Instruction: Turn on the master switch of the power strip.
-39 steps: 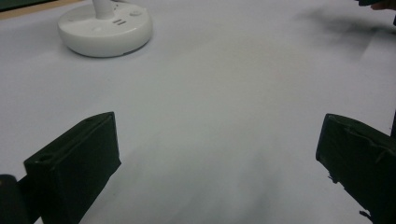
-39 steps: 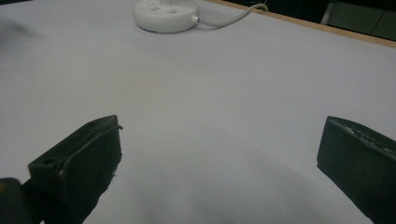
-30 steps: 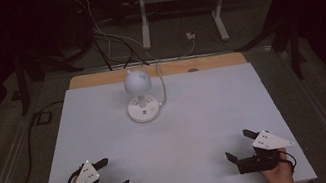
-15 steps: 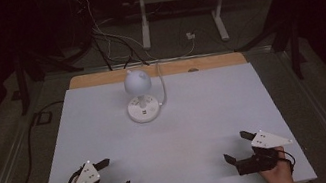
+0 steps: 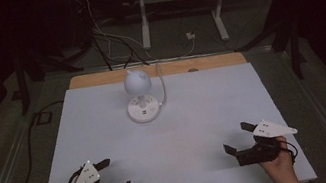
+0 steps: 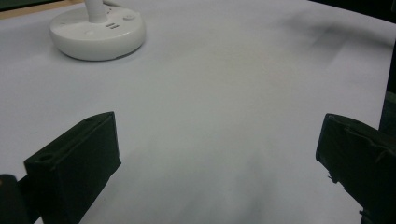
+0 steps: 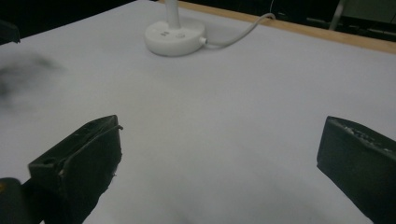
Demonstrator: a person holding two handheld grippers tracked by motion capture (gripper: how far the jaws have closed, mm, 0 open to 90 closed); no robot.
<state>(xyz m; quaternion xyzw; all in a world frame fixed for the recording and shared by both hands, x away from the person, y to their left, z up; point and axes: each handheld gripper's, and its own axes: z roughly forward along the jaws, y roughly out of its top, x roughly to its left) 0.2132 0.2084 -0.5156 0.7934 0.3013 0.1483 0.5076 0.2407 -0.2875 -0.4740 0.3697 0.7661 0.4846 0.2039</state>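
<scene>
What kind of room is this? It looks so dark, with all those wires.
Probably a lab or recording workspace rather than a home. A white-topped table stands in a dark room with only a small white desk lamp on it, loose cables trail across the floor behind, and a metal stand stands there too.

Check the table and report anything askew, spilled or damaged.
Nothing stands out. The white desk lamp stands upright on the white table cover, its cable trailing back. Both the left gripper and right gripper are open, apart.
</scene>
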